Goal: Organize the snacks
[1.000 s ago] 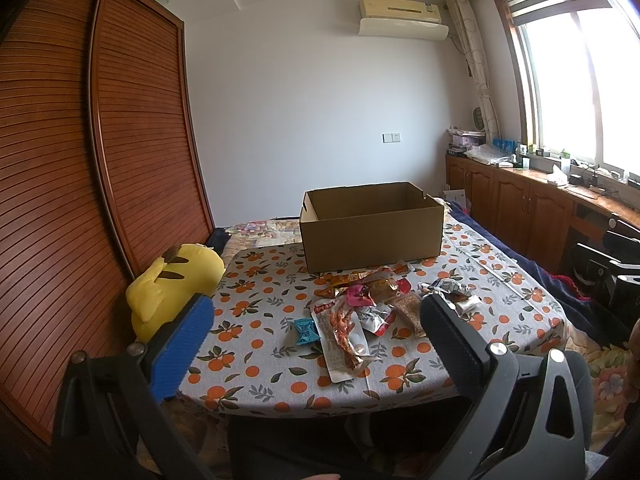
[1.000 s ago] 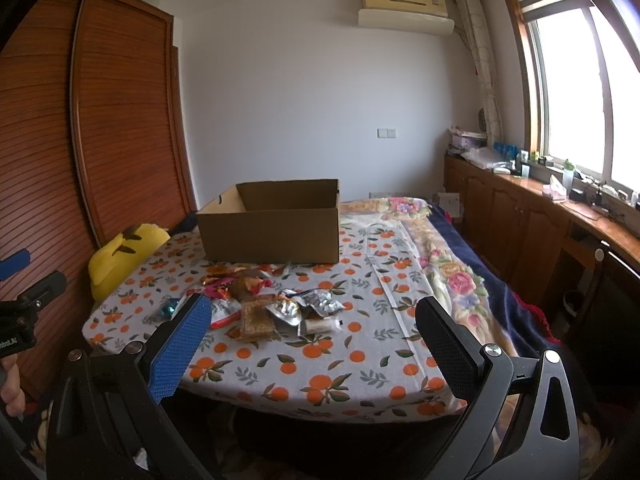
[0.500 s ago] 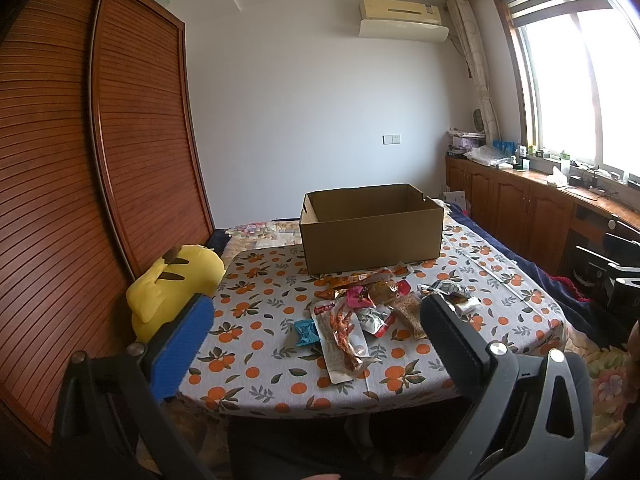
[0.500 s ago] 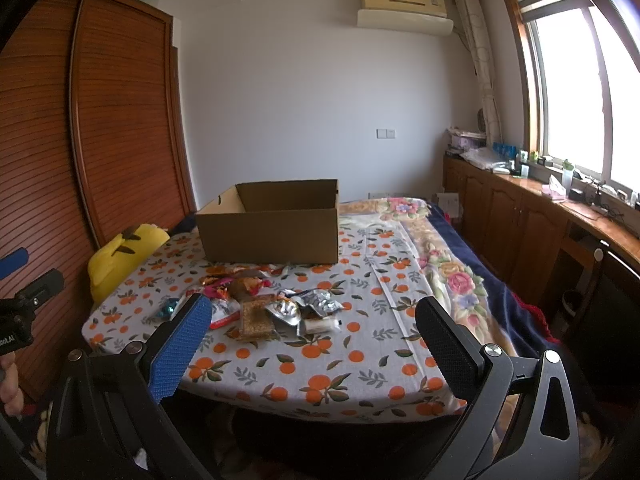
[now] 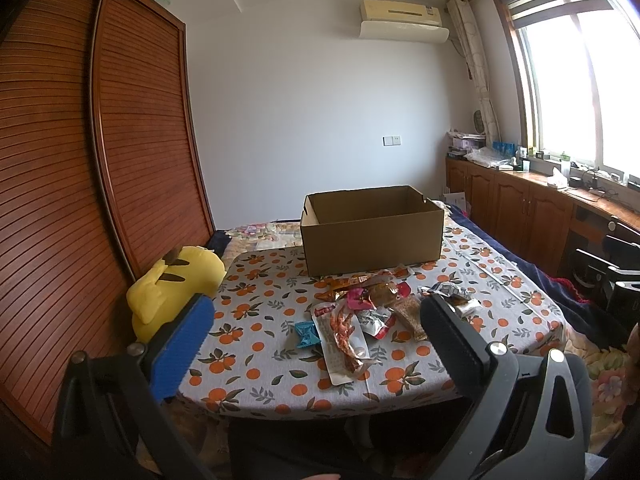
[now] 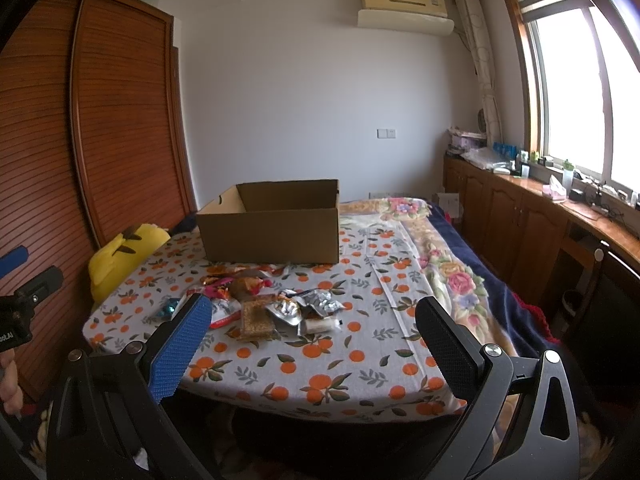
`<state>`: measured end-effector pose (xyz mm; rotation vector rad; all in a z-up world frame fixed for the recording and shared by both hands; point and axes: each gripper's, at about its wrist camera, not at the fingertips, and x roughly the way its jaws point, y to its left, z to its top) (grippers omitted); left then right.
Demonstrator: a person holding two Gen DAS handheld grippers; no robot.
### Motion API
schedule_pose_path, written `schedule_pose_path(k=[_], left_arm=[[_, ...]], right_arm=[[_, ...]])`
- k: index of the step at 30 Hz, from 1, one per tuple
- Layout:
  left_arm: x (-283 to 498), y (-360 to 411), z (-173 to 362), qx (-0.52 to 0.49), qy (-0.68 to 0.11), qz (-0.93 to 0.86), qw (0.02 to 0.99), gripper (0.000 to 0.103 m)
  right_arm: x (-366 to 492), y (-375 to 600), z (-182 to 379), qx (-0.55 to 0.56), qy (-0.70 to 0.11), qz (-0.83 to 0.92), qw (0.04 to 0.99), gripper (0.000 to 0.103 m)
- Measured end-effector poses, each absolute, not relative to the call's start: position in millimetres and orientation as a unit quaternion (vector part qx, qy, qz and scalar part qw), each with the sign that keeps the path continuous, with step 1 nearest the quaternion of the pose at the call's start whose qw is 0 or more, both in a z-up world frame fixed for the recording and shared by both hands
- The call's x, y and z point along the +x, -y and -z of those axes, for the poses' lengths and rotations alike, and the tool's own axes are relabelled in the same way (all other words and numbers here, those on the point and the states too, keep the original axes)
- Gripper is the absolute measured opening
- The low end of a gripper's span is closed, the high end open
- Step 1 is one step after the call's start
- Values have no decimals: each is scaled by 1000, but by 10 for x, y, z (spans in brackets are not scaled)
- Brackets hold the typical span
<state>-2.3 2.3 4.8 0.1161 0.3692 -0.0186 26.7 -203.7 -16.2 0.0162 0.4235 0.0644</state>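
A pile of snack packets [image 5: 368, 312] [image 6: 264, 304] lies on the orange-patterned cloth of the bed [image 5: 256, 352] [image 6: 360, 344]. Behind the pile stands an open brown cardboard box [image 5: 372, 232] [image 6: 272, 224]; its inside bottom is hidden. A small teal packet [image 5: 307, 332] lies left of a long clear packet with red pieces [image 5: 344, 340]. My left gripper [image 5: 316, 328] is open, held short of the bed's near edge, nothing between its fingers. My right gripper [image 6: 312, 328] is also open and empty, back from the bed's near edge.
A yellow plush toy [image 5: 172, 280] [image 6: 120, 256] sits at the bed's left edge against a wooden slatted wardrobe [image 5: 80, 184]. Low wooden cabinets [image 6: 520, 220] run under the window on the right. A floral blanket [image 6: 444, 272] covers the bed's right side.
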Motion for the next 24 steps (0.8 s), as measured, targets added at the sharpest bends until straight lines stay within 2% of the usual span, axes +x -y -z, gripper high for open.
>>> schedule_pose_path(k=[14,24], left_arm=[[-29,9,-92,56,-187,10,981,103],[130,-22,132,49,-213,16,976,103]], right_arm=[[255,2019,182,8,-214,-33,976,103],[338,2019,337,6,-229,-38,973,103]])
